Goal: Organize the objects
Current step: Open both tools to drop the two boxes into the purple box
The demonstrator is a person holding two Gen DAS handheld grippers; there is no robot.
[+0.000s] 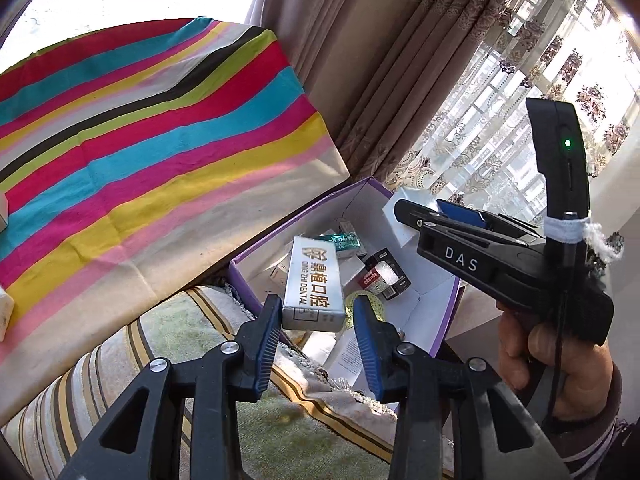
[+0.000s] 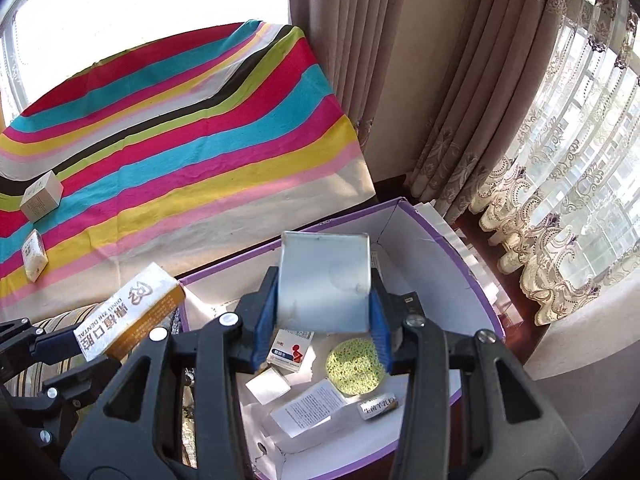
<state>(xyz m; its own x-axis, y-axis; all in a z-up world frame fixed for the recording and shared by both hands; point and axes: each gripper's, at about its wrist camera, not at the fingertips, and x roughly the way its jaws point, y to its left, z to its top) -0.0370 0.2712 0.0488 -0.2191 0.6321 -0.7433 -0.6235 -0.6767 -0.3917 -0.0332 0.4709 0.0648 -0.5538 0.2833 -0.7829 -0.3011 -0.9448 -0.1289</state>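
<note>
On the striped cloth (image 2: 192, 152) at the left of the right wrist view, two small cartons (image 2: 42, 196) are not yet collected. Their print is too small to read.

Right of them is the left gripper (image 1: 316, 304). Its jaws stand slightly apart around the dental box (image 1: 314, 284). In the left wrist view I see a sliver of gap at the right pad, so I judge the box released, or nearly so. It hangs tilted over the near left corner of the purple-rimmed carton (image 1: 240, 284). That is close to the rim, so I would want it further over the inside and lower, so that it doesn't tip out onto the cushion.

In the centre of the right wrist view, the right gripper (image 2: 323, 276) is clenched on a plain pale box (image 2: 324, 300), poised above the carton's interior. I'd lower it toward the bare floor at the right, away from the round yellow-green sponge (image 2: 354, 366), and release it only once it is low.

The dental box reads "DINGZHI DENTAL" beneath large Chinese characters. The right gripper's body says "DAS" (image 1: 460, 258). In the carton, a small medicine packet (image 2: 290, 350) shows a red figure, and a leaflet (image 2: 308, 404) and a tube (image 2: 378, 406) carry Chinese print I can't make out.
</note>
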